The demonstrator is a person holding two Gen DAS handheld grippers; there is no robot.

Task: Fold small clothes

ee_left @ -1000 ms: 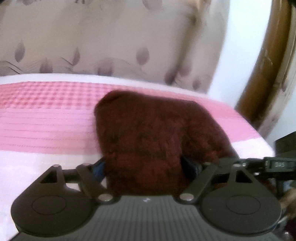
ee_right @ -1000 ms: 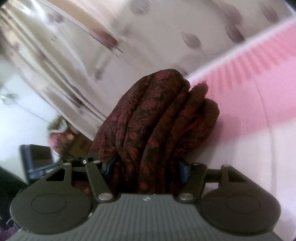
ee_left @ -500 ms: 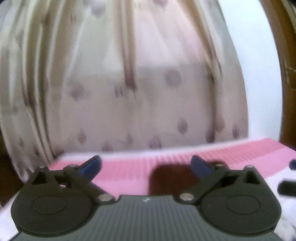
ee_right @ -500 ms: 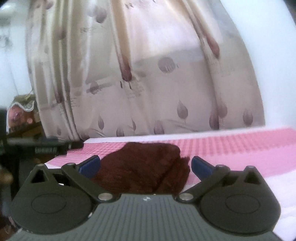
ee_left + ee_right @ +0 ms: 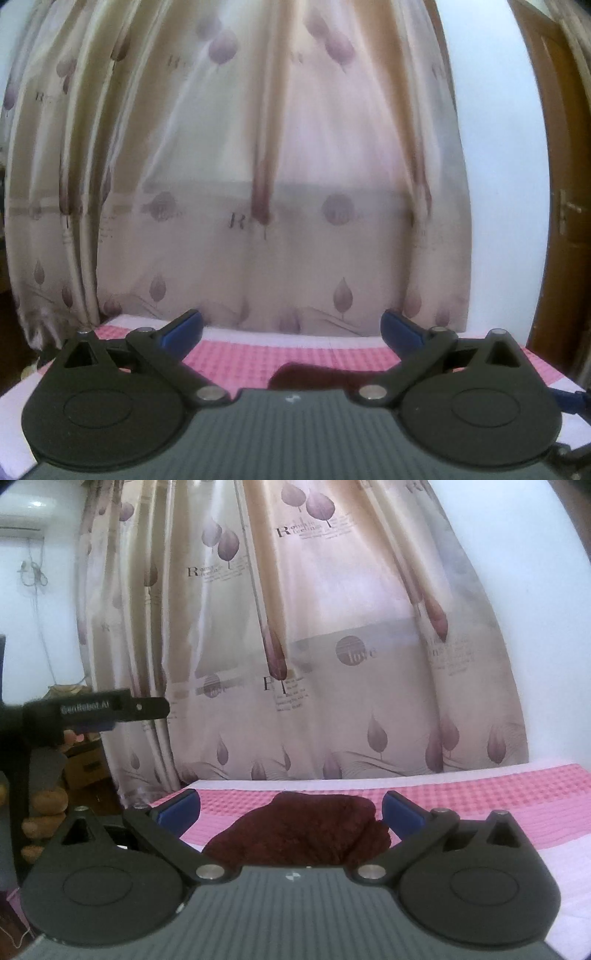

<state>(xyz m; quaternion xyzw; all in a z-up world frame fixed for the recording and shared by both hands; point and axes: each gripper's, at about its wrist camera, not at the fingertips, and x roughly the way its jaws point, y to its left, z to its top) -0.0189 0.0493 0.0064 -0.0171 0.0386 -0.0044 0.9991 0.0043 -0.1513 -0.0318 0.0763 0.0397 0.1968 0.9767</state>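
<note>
Left wrist view: left claw (image 5: 291,328) spread wide, gripping nothing, dark red folded garment (image 5: 314,376) just past it on the pink bed cover (image 5: 240,358); right wrist view, right claw (image 5: 291,810) likewise spread, garment (image 5: 303,830) lying between its blue fingertips (image 5: 181,808), leaf-print curtain (image 5: 295,664) far behind.

- Dark red garment (image 5: 301,829): small cloth item, maroon with a faint darker pattern, soft fuzzy look.
- State: folded into a compact, rounded bundle; layered edges show at its right end.
- Pose: lying flat, low.
- Location: just ahead of the right gripper (image 5: 291,808), between its spread fingers, untouched; ahead of the left gripper (image 5: 291,328), mostly hidden.
</note>
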